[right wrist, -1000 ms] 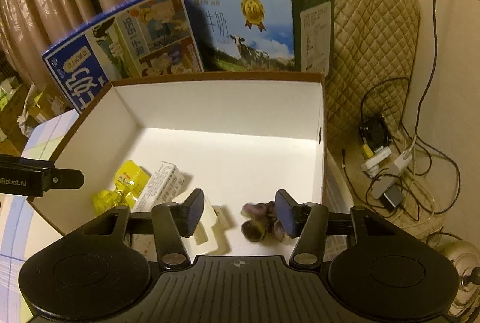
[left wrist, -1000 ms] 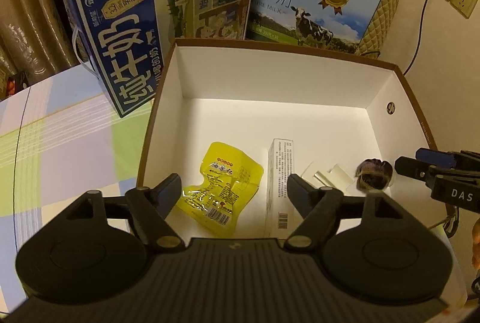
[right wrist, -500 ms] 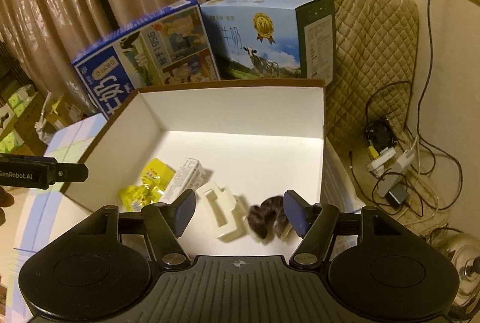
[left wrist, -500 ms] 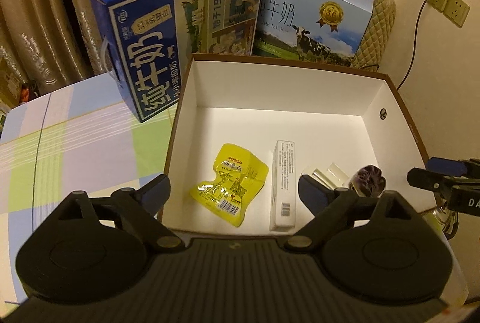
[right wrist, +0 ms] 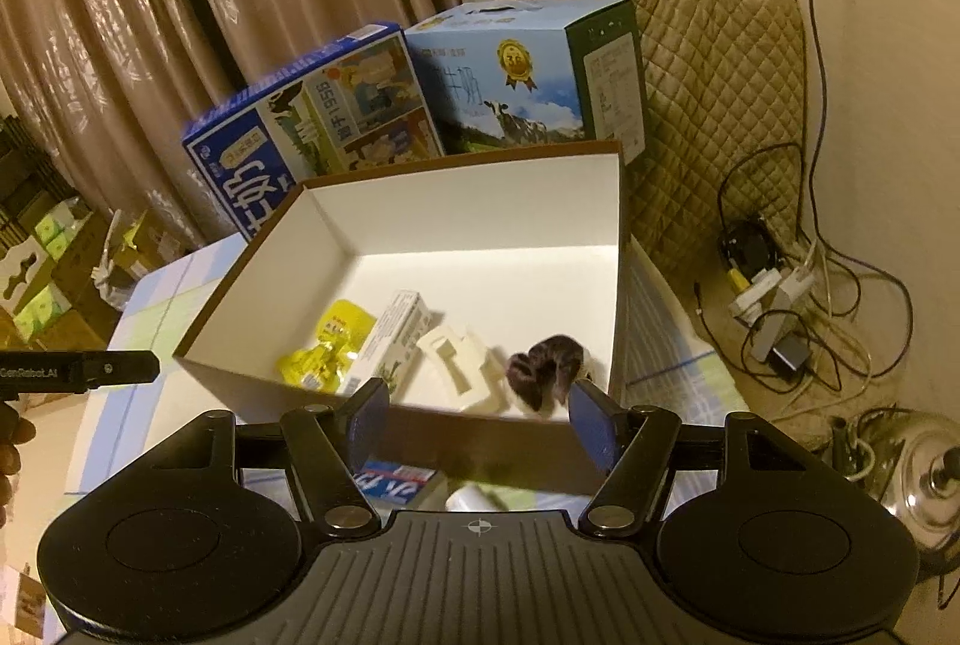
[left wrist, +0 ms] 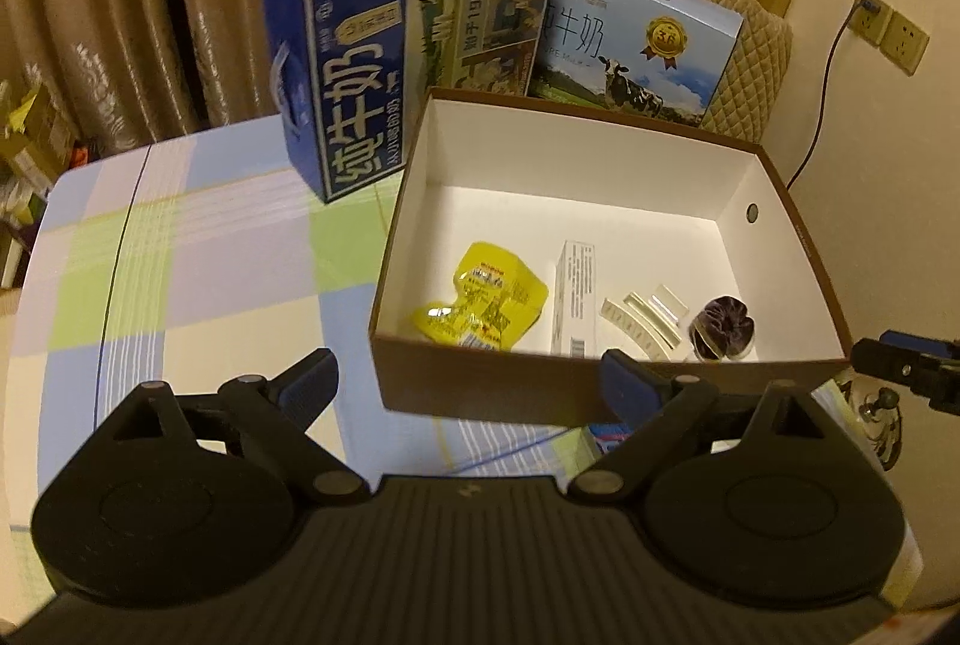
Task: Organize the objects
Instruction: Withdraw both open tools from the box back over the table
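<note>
A brown box with a white inside (left wrist: 600,153) (right wrist: 480,201) stands on the checked table. In it lie a yellow pouch (left wrist: 480,306) (right wrist: 327,345), a slim white carton (left wrist: 573,303) (right wrist: 390,330), a white hair clip (left wrist: 645,318) (right wrist: 465,357) and a dark purple scrunchie (left wrist: 723,327) (right wrist: 543,363). My left gripper (left wrist: 471,384) is open and empty, in front of the box's near wall. My right gripper (right wrist: 474,420) is open and empty too, before the box's near right corner. A blue and white packet (right wrist: 390,486) and a white object (right wrist: 471,498) lie on the table under it.
Two milk cartons, one dark blue (left wrist: 390,63) and one light blue (left wrist: 636,45), stand behind the box. A quilted chair (right wrist: 720,105) is at the back right. Cables and a power strip (right wrist: 774,297) and a metal kettle (right wrist: 912,471) are on the floor at right.
Both grippers have pulled back and up from above the box, so its near wall now shows in front of them. The things in the box have not moved.
</note>
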Tool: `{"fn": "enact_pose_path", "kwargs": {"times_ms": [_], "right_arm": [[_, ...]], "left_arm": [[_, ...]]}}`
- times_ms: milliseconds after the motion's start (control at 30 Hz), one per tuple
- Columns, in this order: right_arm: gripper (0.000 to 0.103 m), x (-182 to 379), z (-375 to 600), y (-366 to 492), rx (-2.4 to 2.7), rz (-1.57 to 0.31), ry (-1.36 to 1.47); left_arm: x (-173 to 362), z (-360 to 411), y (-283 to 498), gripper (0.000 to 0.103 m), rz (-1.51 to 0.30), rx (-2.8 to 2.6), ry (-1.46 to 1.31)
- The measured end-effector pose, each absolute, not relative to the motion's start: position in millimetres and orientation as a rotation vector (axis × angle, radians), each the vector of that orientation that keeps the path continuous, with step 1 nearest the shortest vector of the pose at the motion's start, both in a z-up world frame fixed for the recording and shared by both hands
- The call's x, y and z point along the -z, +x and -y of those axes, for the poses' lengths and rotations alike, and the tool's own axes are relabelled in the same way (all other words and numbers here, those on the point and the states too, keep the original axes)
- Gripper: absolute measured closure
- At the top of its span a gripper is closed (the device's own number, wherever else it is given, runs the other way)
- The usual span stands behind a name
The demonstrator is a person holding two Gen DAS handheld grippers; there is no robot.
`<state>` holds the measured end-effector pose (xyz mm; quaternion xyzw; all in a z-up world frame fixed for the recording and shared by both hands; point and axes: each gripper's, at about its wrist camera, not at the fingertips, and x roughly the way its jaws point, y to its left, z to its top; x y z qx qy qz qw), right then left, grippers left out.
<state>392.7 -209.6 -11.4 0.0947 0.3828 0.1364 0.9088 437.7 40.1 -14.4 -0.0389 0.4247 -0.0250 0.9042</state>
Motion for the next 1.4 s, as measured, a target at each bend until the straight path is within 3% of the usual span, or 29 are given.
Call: {"fn": "enact_pose_path", "kwargs": {"times_ms": [800, 1400], "right_arm": [[0.039, 51.5, 208.7, 315.3, -0.277, -0.931, 0.173], [0.039, 81.0, 209.6, 297.1, -0.268, -0.998, 0.144]], "left_arm": [[51.8, -62.8, 345.3, 0.011, -0.987, -0.006, -0.117], [77.8, -47.0, 329.1, 0.011, -1.056, 0.033, -0.086]]}}
